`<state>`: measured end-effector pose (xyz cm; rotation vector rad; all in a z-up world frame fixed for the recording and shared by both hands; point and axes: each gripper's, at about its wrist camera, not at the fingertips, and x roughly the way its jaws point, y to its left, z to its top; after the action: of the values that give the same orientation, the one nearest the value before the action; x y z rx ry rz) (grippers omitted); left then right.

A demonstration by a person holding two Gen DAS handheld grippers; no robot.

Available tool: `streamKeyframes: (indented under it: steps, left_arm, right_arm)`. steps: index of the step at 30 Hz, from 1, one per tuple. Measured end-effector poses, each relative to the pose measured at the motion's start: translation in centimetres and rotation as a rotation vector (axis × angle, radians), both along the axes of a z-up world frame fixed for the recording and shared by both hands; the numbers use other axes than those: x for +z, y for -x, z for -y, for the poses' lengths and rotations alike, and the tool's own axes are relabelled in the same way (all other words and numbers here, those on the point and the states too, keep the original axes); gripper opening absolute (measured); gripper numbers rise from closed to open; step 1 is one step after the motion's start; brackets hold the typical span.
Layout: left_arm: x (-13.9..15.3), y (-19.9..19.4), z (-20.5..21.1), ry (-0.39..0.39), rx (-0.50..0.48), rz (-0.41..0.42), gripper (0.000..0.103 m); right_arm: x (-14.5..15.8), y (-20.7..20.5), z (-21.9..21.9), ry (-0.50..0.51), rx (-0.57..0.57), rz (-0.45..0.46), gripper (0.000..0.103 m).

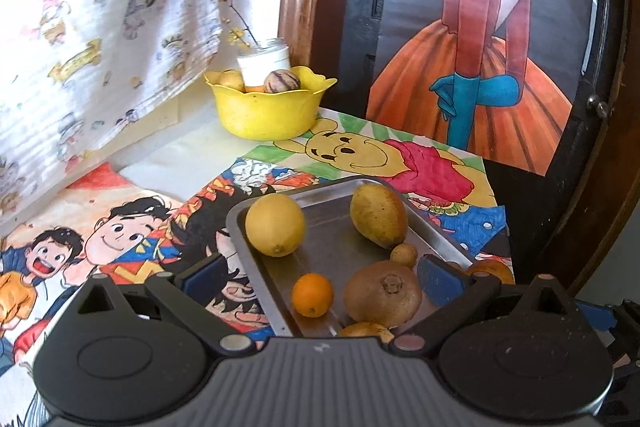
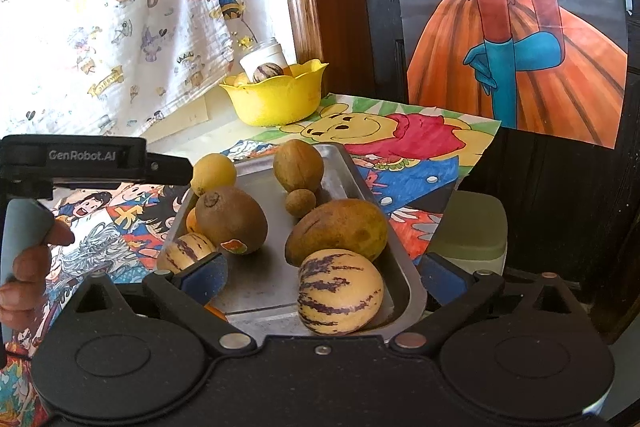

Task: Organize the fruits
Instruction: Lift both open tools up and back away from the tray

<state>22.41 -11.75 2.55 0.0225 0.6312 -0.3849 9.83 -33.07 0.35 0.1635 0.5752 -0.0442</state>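
Both tools (image 1: 320,273) (image 2: 322,273) gaped, nothing gripped; the striped cream-purple melon (image 2: 340,291) in the steel tray (image 2: 412,291) is best pinched across its middle.

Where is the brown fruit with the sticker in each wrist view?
Left wrist: the brown fruit lies low on the metal tray, right of centre, stem scar up; its sticker is hidden.
Right wrist: the same fruit sits left of centre on the tray, sticker facing the camera.
Shared landmark: the yellow bowl beyond the tray.
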Motion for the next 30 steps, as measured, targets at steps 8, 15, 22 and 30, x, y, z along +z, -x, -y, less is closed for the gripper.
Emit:
streamKeyframes:
  steps: [8, 15, 22, 30]
  left_arm:
    - [0.2, 1.1, -0.9, 0.002, 0.044, 0.021, 0.103]
    - [0.2, 1.8, -1.2, -0.003, 0.086, 0.056, 0.103]
    - [-0.1, 2.0, -1.7, -0.002, 0.108, 0.052, 0.103]
    - [-0.2, 2.8, -2.3, -0.010, 0.140, 0.083, 0.103]
  right_arm:
    - [0.1, 0.1, -0.4, 0.007, -0.012, 0.015, 0.102]
    - [0.2, 0.1, -0.4, 0.012, -0.022, 0.025, 0.102]
    - [0.2, 0.3, -0.4, 0.014, -0.041, 0.037, 0.102]
    - [0.3, 0.5, -0.6, 0.017, -0.056, 0.054, 0.102]
